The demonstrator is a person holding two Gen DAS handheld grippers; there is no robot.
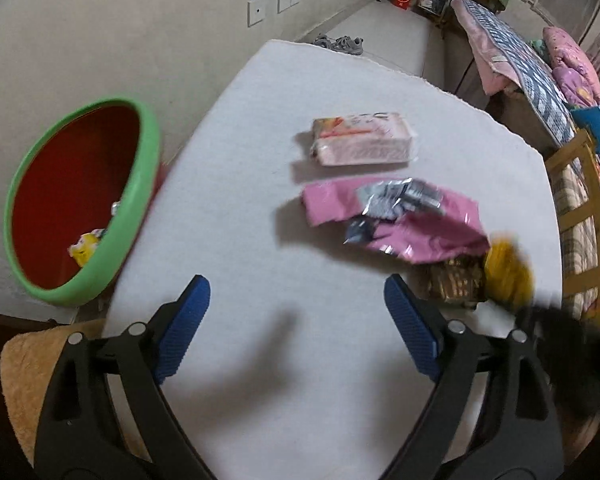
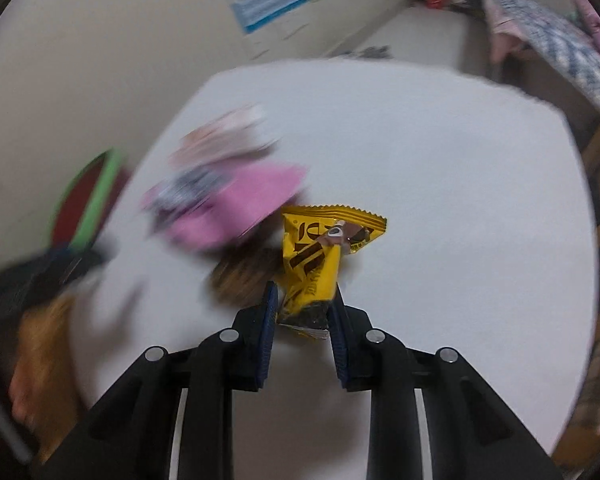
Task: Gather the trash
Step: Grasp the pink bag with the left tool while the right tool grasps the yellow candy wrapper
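My right gripper [image 2: 304,300] is shut on a yellow snack wrapper [image 2: 320,252] and holds it over the white table [image 2: 440,200]; the wrapper shows blurred in the left wrist view [image 1: 508,276]. My left gripper [image 1: 295,300] is open and empty above the table [image 1: 259,120]. A pink wrapper [image 1: 412,228] with a silver wrapper [image 1: 400,196] on it lies ahead, with a brown wrapper [image 1: 456,284] to its right. A pink tissue pack [image 1: 364,140] lies farther back. A red bin with a green rim [image 1: 139,184] stands left of the table with some trash inside.
A wall runs along the left. A bed with bedding [image 1: 540,80] and a wooden chair [image 1: 584,216] stand to the right. Shoes [image 1: 340,42] lie on the floor beyond the table. A tan cushion [image 1: 23,380] sits at the near left.
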